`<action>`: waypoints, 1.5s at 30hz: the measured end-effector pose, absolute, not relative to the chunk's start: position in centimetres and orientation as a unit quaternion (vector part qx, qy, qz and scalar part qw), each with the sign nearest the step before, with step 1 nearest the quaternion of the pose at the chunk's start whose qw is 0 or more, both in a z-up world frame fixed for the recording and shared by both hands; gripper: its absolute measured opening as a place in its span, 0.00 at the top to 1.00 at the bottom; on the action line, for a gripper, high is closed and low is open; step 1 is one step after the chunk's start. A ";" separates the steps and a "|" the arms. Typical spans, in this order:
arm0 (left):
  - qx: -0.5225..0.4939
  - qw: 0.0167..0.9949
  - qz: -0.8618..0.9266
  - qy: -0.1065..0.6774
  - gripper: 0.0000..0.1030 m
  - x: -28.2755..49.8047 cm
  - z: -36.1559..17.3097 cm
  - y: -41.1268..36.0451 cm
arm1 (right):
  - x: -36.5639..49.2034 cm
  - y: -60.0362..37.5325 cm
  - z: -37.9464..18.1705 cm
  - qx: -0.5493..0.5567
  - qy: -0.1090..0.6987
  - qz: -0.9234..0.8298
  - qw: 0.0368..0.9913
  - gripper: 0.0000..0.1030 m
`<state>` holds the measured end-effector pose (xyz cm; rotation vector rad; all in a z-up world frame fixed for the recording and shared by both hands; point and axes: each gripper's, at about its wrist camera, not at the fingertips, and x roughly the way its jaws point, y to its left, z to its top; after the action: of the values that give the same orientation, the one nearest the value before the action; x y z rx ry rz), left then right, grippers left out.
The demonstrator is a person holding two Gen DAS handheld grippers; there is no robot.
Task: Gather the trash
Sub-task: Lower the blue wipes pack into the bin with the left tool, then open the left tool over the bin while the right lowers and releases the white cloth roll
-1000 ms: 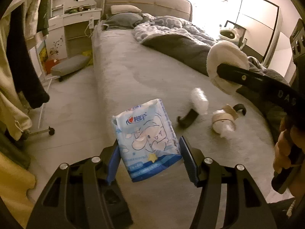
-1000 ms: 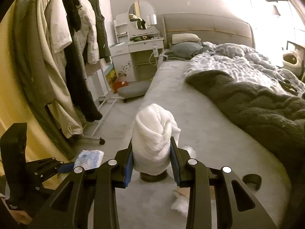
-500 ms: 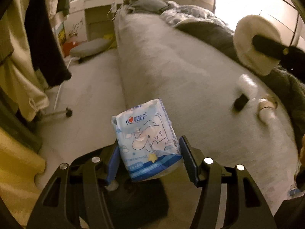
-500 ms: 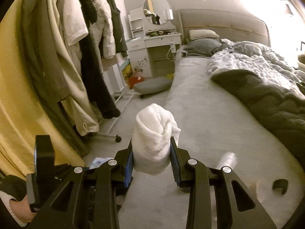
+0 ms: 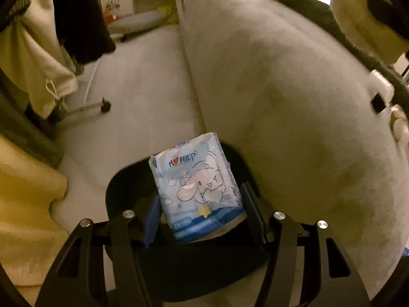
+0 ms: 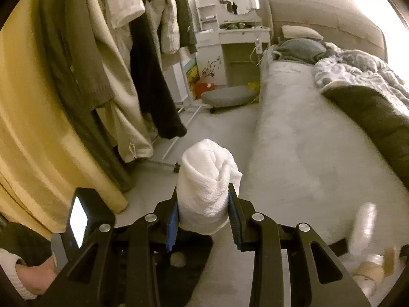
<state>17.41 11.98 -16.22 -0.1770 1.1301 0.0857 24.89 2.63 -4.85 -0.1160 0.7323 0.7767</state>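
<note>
My left gripper (image 5: 203, 213) is shut on a blue and white tissue packet (image 5: 195, 186) with a cartoon print, and holds it over the dark mouth of a black bin (image 5: 122, 186) on the floor beside the bed. In the right wrist view my right gripper (image 6: 203, 216) is shut on a crumpled white wad of paper towel (image 6: 205, 179), above the same black bin (image 6: 194, 261). That wad (image 5: 358, 18) also shows at the top right of the left wrist view. A few bits of trash (image 6: 365, 271) lie on the bed's near end.
The grey bed (image 6: 301, 140) fills the right side, with a dark blanket (image 6: 378, 117) on it. Hanging clothes (image 6: 120, 71) on a wheeled rack and a yellow curtain (image 6: 30, 133) stand to the left. A white dressing table (image 6: 235, 38) and a low stool (image 6: 227, 97) are at the back. A person's hand (image 6: 33, 278) holds the left gripper.
Both grippers have swung left off the bed and downward toward the floor. The black bin has come into view under them. Each still holds its item.
</note>
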 end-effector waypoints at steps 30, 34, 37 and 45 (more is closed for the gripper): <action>-0.116 0.750 0.025 0.651 0.25 13.3 -25.3 16.4 | 24.3 11.3 -11.0 -0.086 0.426 0.394 0.810 0.67; -0.111 0.768 0.026 0.631 0.22 13.3 -23.7 17.2 | 24.2 12.3 -11.7 -0.090 0.433 0.395 0.806 0.67; -0.111 0.783 0.034 0.612 0.22 13.0 -22.5 18.1 | 24.2 13.0 -12.4 -0.095 0.440 0.394 0.802 0.67; -0.131 0.807 0.057 0.572 0.24 12.1 -19.9 21.2 | 24.7 14.5 -14.8 -0.096 0.472 0.388 0.786 0.67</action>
<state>12.09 21.16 -19.87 -0.2807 1.2244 0.1218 24.66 14.48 -14.79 -0.2064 1.0176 0.8357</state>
